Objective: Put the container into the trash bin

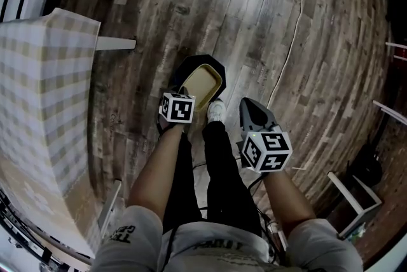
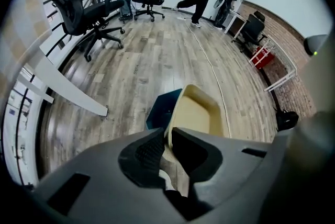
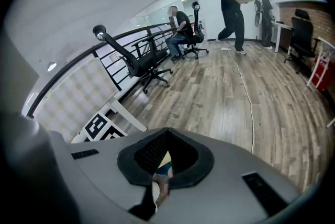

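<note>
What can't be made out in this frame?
- Trash bin interior: head view and left gripper view, covered by the container in the left tongs.
- Bin and container, right gripper view: blocked by the body of the shut right tongs; only a sliver shows.

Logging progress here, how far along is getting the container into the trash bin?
Done: the container is picked up, its rim clamped in the left gripper. In hand: it hangs tilted over the trash bin on the floor. Left: letting it drop in. The right gripper is shut, empty.
</note>
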Demonstrator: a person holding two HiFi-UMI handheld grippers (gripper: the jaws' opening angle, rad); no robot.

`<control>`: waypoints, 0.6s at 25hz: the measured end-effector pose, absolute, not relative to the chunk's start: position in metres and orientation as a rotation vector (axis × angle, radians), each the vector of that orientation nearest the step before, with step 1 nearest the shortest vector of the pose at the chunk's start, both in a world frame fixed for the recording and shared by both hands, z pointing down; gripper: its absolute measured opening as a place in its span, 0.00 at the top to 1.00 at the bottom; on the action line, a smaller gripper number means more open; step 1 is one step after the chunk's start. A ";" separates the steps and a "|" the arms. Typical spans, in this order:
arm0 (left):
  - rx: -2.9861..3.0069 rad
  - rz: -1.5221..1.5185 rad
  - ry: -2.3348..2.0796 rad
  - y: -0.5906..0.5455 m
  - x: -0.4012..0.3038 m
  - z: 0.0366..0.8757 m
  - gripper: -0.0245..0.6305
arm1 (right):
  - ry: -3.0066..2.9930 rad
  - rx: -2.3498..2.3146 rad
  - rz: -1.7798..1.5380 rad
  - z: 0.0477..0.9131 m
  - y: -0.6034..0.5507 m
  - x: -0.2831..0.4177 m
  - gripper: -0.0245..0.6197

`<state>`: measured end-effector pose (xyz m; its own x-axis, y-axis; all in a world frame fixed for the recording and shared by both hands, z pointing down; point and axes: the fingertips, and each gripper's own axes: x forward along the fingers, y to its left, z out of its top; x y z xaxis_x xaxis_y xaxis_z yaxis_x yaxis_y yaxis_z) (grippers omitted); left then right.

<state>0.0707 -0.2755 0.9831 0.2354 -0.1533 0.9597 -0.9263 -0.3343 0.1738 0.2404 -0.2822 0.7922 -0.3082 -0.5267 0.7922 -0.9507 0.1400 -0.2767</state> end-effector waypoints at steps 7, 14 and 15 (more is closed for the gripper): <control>1.802 1.055 -0.993 -0.284 0.085 0.962 0.86 | -1.907 1.450 1.074 0.791 -0.287 0.251 0.96; 1.900 0.883 -1.153 -0.301 0.080 0.891 0.96 | -1.943 1.462 1.051 0.766 -0.286 0.242 0.96; 1.921 0.851 -1.172 -0.304 0.079 0.877 0.96 | -1.949 1.466 1.050 0.760 -0.285 0.238 0.96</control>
